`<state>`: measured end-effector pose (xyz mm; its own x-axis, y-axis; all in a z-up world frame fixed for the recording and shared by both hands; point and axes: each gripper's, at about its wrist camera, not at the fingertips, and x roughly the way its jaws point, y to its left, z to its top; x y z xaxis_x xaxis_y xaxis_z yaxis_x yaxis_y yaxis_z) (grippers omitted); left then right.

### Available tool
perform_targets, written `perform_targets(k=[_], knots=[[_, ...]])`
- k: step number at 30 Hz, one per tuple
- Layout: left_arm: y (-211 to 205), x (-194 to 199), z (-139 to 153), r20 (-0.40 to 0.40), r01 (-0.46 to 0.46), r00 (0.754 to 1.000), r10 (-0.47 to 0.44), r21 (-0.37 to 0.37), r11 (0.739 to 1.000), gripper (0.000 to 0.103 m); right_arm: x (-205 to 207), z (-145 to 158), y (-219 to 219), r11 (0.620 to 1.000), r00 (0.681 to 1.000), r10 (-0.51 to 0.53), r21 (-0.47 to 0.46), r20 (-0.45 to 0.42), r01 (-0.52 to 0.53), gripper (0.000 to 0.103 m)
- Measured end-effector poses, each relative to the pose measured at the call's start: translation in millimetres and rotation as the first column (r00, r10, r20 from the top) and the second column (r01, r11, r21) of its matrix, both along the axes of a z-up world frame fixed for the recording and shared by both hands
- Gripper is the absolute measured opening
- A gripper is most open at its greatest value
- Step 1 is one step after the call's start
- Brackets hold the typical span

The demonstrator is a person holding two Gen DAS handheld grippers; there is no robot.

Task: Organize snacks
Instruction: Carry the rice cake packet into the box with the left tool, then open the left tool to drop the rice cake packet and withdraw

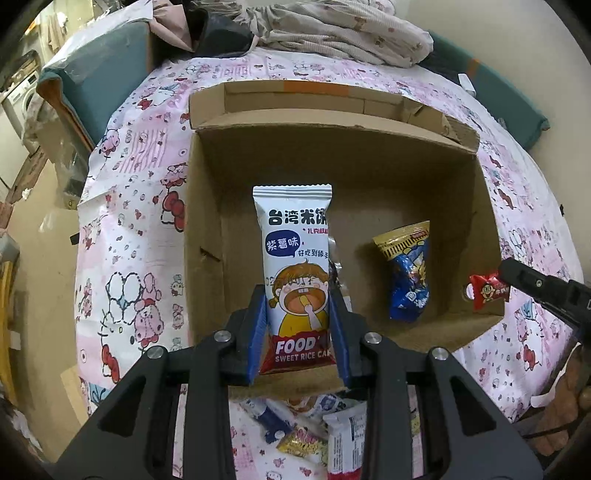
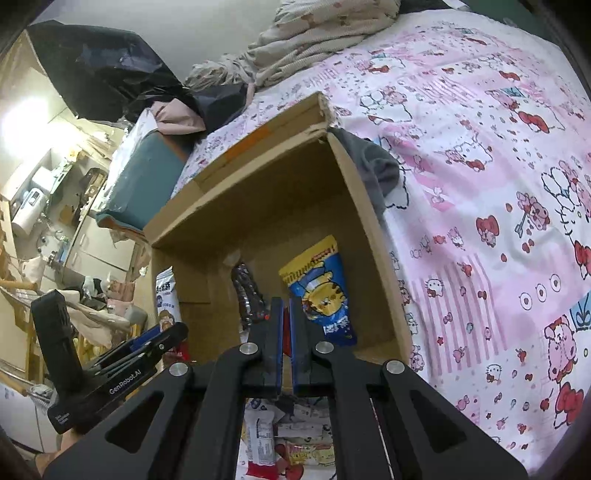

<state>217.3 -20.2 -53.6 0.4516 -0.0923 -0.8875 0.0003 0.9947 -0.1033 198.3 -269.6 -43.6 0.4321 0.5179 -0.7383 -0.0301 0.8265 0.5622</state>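
Left tool [image 1: 298, 325]: your pads clamp the lower half of a white rice cake packet [image 1: 295, 273], held upright, its top seal free above the fingers [image 1: 258, 332]. It hangs over the near edge of the open cardboard box [image 1: 207, 221].

Right tool [image 2: 286, 332]: jaws pressed together on a small red candy wrapper [image 1: 487, 291]. In the left view the wrapper sticks out from the tip at the box's right wall; in the right view only a thin red sliver shows between the fingers.

Handling, judged: both packets look light, with slick crinkly film. The rice cake inside is probably brittle, so hold it across its flat middle, not the seals. The candy is tiny and could slip out.

Pose: you point both tools steeply down into the box, left one nearer the left wall, right one toward the right side.

Box contents: a blue and gold snack bag [image 2: 321, 291] lying on the floor, a dark wrapped item [image 2: 247, 295] beside it.

Outside the box: more loose packets [image 1: 314, 435] on the pink patterned bedspread [image 1: 140, 229], beneath the tools. Folded bedding [image 1: 332, 29] lies beyond.
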Motion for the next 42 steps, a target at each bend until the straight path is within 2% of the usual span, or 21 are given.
perform_targets(k=[6,11,17,19,22,23,24,29,32,36,37,42], knots=[[-3.0,3.1,-0.5,0.025,0.024,0.999,-0.024,0.001,1.0,0.028,4.0,-8.0,2.1,1.0,1.0,0.005,0.003,-0.023,-0.005,0.003],[-2.5,5.5,-2.1,0.025,0.026,0.999,-0.026,-0.001,1.0,0.028,4.0,-7.4,8.4,1.0,1.0,0.025,0.015,-0.013,-0.025,0.008],[2.6,5.9,-1.1,0.026,-0.005,1.0,0.006,-0.035,0.999,0.028,2.9,-3.9,12.4,0.998,0.999,0.036,0.046,0.015,-0.036,0.009],[2.7,5.9,-0.7,0.023,-0.003,1.0,0.004,-0.032,0.999,0.029,2.6,-0.4,11.6,0.998,0.999,0.03,0.049,0.033,-0.032,0.013],[3.4,4.9,0.8,0.028,-0.002,1.0,0.003,-0.033,0.999,0.028,1.9,3.6,7.6,0.999,0.999,0.002,0.045,0.05,-0.004,0.042],[3.4,4.8,1.3,0.031,-0.003,1.0,0.004,-0.032,0.999,0.029,1.1,4.9,5.4,0.999,0.998,-0.014,0.041,0.061,0.012,0.062],[3.5,4.5,1.6,0.034,-0.005,0.999,0.007,-0.033,0.999,0.028,0.4,6.5,3.7,0.999,0.997,-0.023,0.045,0.07,0.02,0.074],[4.5,4.4,2.6,0.039,-0.011,0.999,0.013,-0.049,0.999,0.029,0.5,9.2,1.3,0.999,0.996,-0.04,0.036,0.081,0.037,0.076],[3.5,3.5,4.0,0.042,-0.019,0.999,0.021,-0.037,0.999,0.041,1.8,6.9,3.4,0.999,0.997,-0.028,0.038,0.069,0.026,0.076],[1.3,1.4,6.6,0.052,-0.021,0.998,0.021,-0.014,1.0,0.08,1.0,6.7,4.7,0.999,0.997,-0.02,0.033,0.072,0.018,0.076],[1.6,0.2,7.6,0.057,-0.022,0.998,0.023,-0.019,1.0,0.083,1.0,6.4,4.4,0.999,0.997,-0.021,0.036,0.07,0.019,0.076],[3.5,-2.1,8.7,0.057,-0.024,0.998,0.025,-0.015,1.0,0.084,0.2,7.2,5.7,0.999,0.998,-0.023,0.036,0.066,0.021,0.076]])
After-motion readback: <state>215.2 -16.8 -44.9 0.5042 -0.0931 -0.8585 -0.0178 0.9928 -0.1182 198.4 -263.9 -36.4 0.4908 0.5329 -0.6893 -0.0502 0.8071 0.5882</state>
